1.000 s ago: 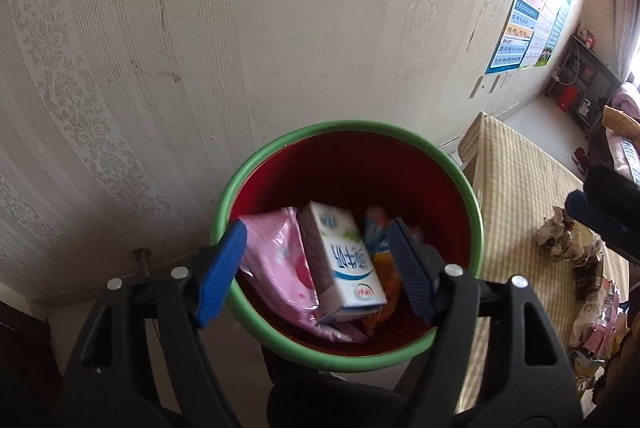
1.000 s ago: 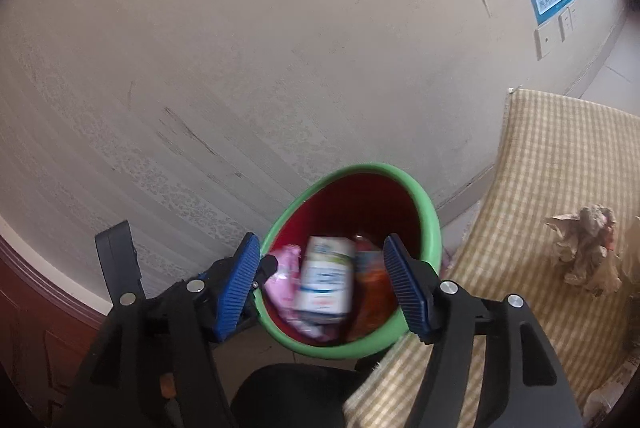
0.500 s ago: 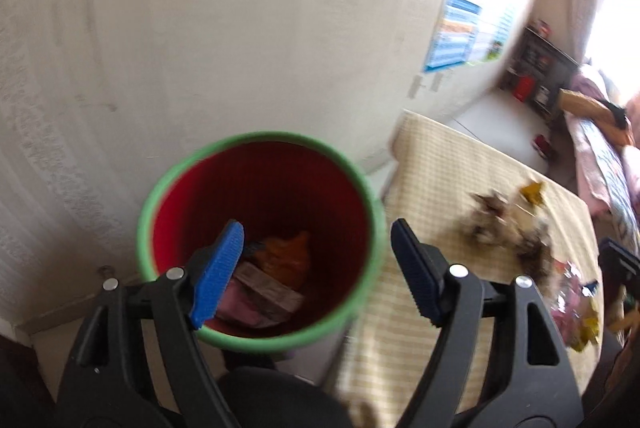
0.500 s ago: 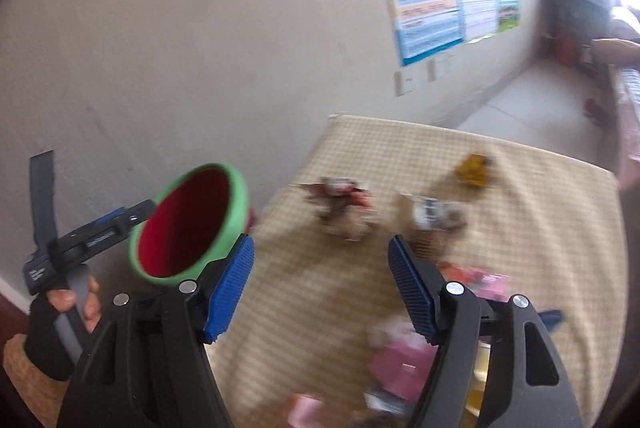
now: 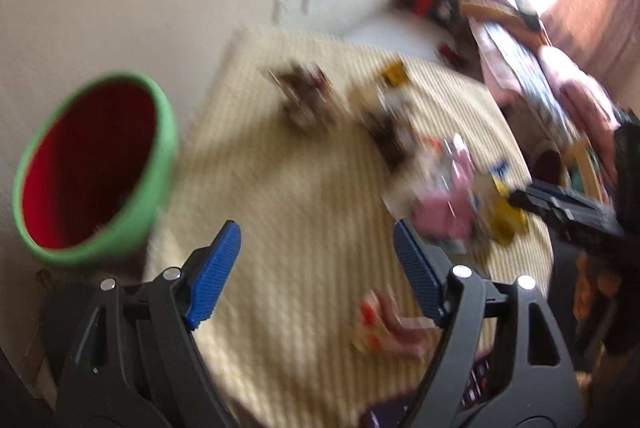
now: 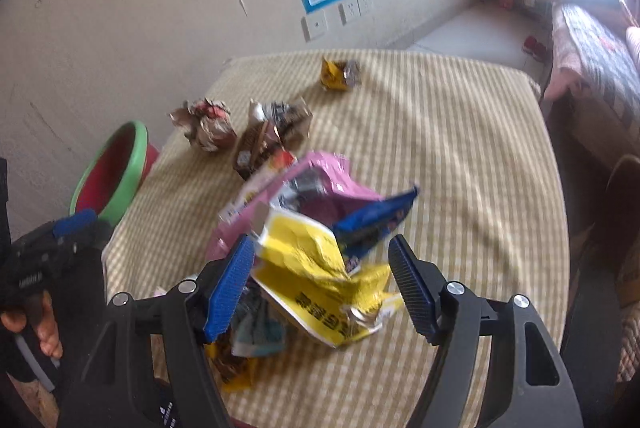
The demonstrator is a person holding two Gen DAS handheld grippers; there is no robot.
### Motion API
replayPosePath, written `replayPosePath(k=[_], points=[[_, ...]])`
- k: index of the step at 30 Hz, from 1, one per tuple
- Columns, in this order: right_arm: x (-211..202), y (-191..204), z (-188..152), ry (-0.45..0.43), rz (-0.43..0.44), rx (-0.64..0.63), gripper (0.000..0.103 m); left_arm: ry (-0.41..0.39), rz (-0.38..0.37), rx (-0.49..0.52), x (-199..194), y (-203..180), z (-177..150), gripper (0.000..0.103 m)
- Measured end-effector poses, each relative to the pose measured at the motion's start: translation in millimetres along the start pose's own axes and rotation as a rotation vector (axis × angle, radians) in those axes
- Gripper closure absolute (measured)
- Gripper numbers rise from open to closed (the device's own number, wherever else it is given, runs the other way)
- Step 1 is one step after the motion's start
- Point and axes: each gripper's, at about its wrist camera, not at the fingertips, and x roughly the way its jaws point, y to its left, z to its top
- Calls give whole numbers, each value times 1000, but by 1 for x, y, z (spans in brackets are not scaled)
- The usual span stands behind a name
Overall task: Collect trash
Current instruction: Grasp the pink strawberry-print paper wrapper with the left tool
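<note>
Overhead, right claw (image 6: 322,284) opening above yellow wrapper (image 6: 320,280), left claw (image 5: 316,270) opening, empty, over checked tablecloth (image 5: 280,187)

The checked beige-and-cream tablecloth (image 6: 460,155) is woven cloth with a matt finish. The yellow crumpled wrapper (image 6: 316,276) and the pink snack bag (image 6: 320,183) are thin glossy plastic film, heavily creased. The round bin with a green rim and red inside (image 6: 120,167) is smooth moulded plastic. The blue gripper pads (image 6: 230,288) are ribbed, on matt black plastic frames with bright metal rivets.
</note>
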Motion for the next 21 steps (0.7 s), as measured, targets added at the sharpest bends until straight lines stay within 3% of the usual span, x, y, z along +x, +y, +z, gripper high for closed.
replayPosePath(k=[3,8,13,15,21], points=[[10,-7,-8,38,83,38,29,85,-40,10,6,-14,-18,27],[18,-4,-15,76,129,22,29,218,-80,63,20,-38,-39,27],[20,-1,-21,99,134,-4,40,329,-56,114,53,-57,-52,27],[20,-2,-22,95,136,-3,41,341,-53,118,62,-61,-55,39],[13,-14,-22,68,147,38,40,248,0,97,70,-59,-37,46]])
